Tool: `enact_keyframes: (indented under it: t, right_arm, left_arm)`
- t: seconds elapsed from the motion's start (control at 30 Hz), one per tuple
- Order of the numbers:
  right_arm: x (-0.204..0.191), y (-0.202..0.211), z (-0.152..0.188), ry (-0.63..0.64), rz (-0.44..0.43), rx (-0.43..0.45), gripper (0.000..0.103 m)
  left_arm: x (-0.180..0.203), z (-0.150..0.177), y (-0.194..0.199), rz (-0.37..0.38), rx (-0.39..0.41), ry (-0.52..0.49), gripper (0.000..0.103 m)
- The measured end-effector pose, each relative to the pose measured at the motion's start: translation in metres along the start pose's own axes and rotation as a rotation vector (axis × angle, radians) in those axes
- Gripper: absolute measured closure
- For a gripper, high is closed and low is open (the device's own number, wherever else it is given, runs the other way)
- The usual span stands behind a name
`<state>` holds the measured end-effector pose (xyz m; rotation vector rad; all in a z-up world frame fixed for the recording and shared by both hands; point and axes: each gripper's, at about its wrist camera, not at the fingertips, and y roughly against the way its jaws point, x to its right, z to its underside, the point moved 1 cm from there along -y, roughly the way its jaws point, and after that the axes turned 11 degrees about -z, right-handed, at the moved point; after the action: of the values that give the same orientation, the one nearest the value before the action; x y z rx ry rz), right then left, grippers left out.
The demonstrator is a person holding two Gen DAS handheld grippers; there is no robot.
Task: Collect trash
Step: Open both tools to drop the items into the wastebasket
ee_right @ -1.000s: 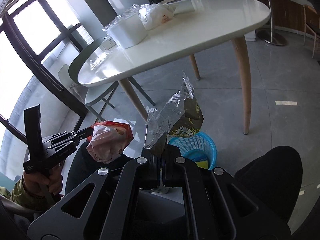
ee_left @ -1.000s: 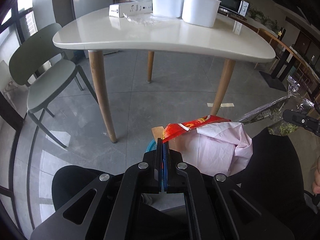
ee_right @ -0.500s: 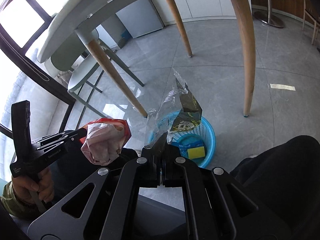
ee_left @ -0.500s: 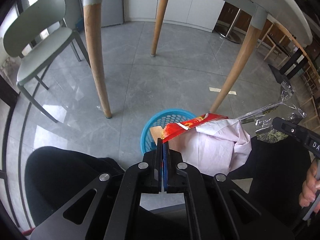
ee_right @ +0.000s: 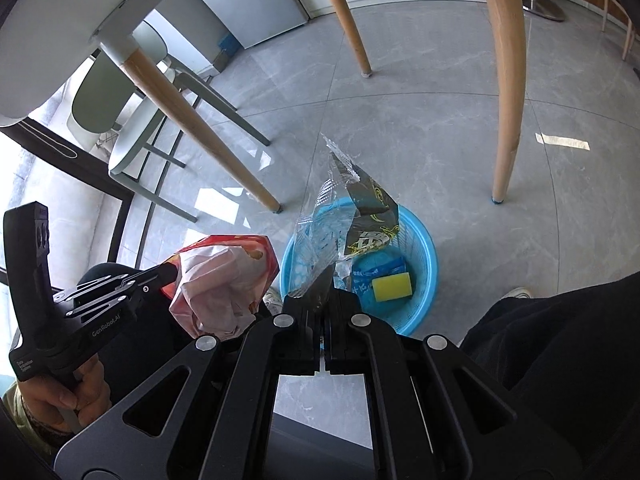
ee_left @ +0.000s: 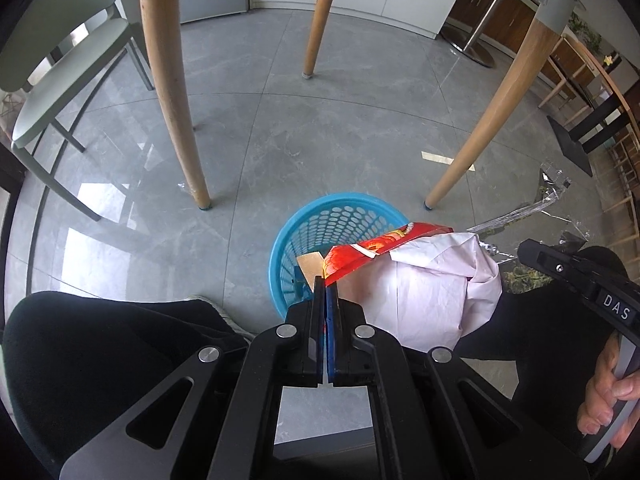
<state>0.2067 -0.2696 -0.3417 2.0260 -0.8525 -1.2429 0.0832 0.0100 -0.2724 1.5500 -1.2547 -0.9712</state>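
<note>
Grey tile floor under table legs; blue basket (ee_left: 280,256) below both tongs.
Left tongs (ee_left: 326,292) angled down, clamped on red snack bag (ee_left: 372,250) stuffed with pink paper; right tongs (ee_right: 322,300) pinch clear wrapper (ee_right: 348,216) above basket.

Black hand-held gripper (ee_left: 326,292) (silver screws), black trousers (ee_left: 100,344).

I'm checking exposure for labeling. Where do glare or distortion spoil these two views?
Left wrist view: window glare patches on the floor; fisheye bows the table legs; the red snack bag is sharp. Right wrist view: window blown out white at left; blue basket evenly lit, clear wrapper glints.
</note>
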Motion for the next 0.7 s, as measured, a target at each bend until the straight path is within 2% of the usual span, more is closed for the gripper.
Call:
enact_keyframes:
  t: [0.33,0.4,0.43,0.47,0.5,0.53,0.6,0.7]
  right_arm:
    - [0.027,-0.05,-0.009,-0.06,0.004,-0.085,0.102]
    - [0.03,-0.06,-0.008,-0.073,-0.012,-0.124,0.099]
    - [0.032,-0.064,-0.008,-0.079,-0.003,-0.131,0.096]
    - [0.035,-0.066,-0.008,-0.086,0.002,-0.133,0.084]
    - [0.038,-0.067,-0.008,-0.091,0.001,-0.132,0.078]
    - [0.039,-0.067,-0.008,-0.096,0.003,-0.13,0.069]
    - [0.042,-0.067,-0.008,-0.1,0.003,-0.132,0.066]
    - [0.04,-0.067,-0.007,-0.098,0.007,-0.138,0.066]
  left_arm:
    - [0.006,-0.01,-0.034,-0.003,-0.081,0.012,0.103]
    - [0.005,-0.012,-0.032,0.041,-0.068,0.03,0.098]
    - [0.005,-0.013,-0.031,0.045,-0.056,0.032,0.094]
    - [0.004,-0.014,-0.03,0.037,-0.046,0.032,0.082]
    - [0.004,-0.015,-0.031,0.031,-0.042,0.031,0.076]
    - [0.003,-0.015,-0.034,0.026,-0.049,0.035,0.076]
    - [0.001,-0.014,-0.041,0.034,-0.083,0.045,0.076]
    - [0.002,-0.014,-0.041,0.03,-0.085,0.045,0.076]
